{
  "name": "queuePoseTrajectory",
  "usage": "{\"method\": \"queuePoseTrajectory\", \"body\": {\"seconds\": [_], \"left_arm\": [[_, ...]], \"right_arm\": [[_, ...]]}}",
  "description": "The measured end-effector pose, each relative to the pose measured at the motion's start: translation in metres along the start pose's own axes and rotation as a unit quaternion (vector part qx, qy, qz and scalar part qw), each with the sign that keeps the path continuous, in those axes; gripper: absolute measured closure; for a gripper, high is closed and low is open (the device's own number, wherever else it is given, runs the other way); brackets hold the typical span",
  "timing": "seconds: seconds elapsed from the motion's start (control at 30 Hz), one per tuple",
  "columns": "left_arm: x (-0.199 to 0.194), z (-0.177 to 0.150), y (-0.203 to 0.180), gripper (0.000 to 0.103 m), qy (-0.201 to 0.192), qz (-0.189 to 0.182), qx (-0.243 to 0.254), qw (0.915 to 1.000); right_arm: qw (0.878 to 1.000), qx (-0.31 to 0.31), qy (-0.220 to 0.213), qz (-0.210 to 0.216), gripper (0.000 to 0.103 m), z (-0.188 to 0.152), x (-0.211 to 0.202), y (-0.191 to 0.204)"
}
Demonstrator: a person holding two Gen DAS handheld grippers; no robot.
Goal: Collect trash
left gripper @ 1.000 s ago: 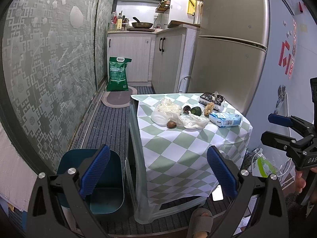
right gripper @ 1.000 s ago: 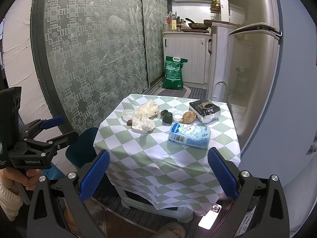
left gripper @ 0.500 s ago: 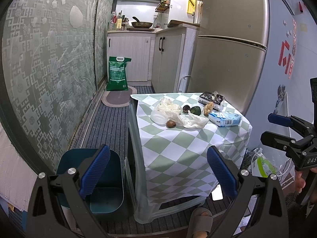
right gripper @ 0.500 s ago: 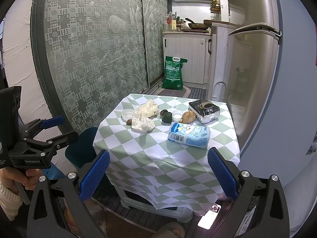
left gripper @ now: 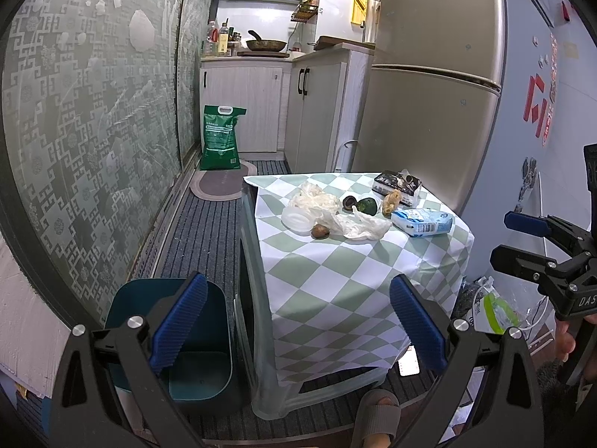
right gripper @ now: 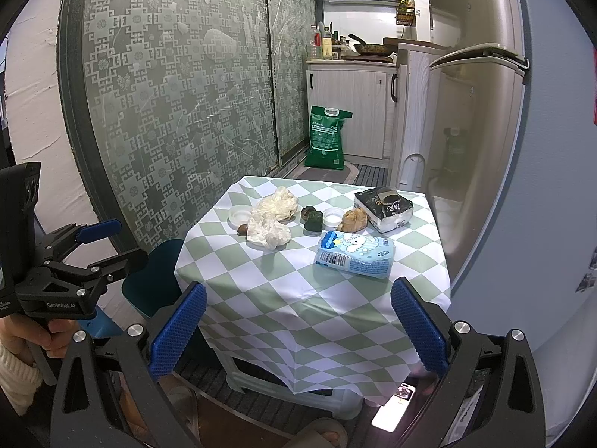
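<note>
A small table with a green-and-white checked cloth (left gripper: 335,280) (right gripper: 298,291) carries crumpled white tissues (left gripper: 363,226) (right gripper: 268,231), a wad of white plastic (right gripper: 278,201), dark fruit scraps (left gripper: 363,205) (right gripper: 312,219), a brown pit (left gripper: 319,230), white lids (right gripper: 238,213), a blue tissue pack (left gripper: 421,221) (right gripper: 354,254) and a black-and-white packet (right gripper: 384,209). A teal trash bin (left gripper: 197,369) stands on the floor left of the table. My left gripper (left gripper: 298,324) is open and empty, short of the table. My right gripper (right gripper: 296,328) is open and empty at the table's near edge.
A frosted patterned glass partition (left gripper: 93,130) runs along the left. A fridge (left gripper: 429,93) stands right behind the table. A green sack (left gripper: 220,138) and white cabinets are at the far end. Bags (left gripper: 492,306) lie on the floor at right. A slippered foot (left gripper: 377,418) is below.
Both views are almost unchanged; the grippers have held nearly still and stay open.
</note>
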State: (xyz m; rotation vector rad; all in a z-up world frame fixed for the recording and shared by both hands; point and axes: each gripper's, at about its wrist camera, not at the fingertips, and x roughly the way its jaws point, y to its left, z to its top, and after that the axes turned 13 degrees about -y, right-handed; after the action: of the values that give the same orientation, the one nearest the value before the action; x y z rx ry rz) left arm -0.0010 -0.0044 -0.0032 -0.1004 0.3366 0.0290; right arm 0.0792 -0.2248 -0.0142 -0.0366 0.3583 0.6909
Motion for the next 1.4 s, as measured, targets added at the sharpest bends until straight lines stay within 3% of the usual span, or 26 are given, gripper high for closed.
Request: {"method": "queuePoseTrajectory", "body": {"seconds": [1.27, 1.37, 1.4], "left_arm": [[-0.0014, -0.0018, -0.0017, 0.004, 0.0, -0.014, 0.002, 0.9999], [-0.0002, -0.0012, -0.002, 0.009, -0.004, -0.027, 0.006, 0.9996], [0.0008, -0.0012, -0.0021, 0.015, -0.005, -0.031, 0.007, 0.9995]], "right_arm": [[1.0, 0.001, -0.004, -0.001, 0.003, 0.0015, -0.0054, -0.0043], [1.0, -0.003, 0.002, 0.004, 0.003, 0.0003, -0.0036, -0.0024], [1.0, -0.004, 0.003, 0.006, 0.004, -0.0004, -0.0029, -0.0012]]}}
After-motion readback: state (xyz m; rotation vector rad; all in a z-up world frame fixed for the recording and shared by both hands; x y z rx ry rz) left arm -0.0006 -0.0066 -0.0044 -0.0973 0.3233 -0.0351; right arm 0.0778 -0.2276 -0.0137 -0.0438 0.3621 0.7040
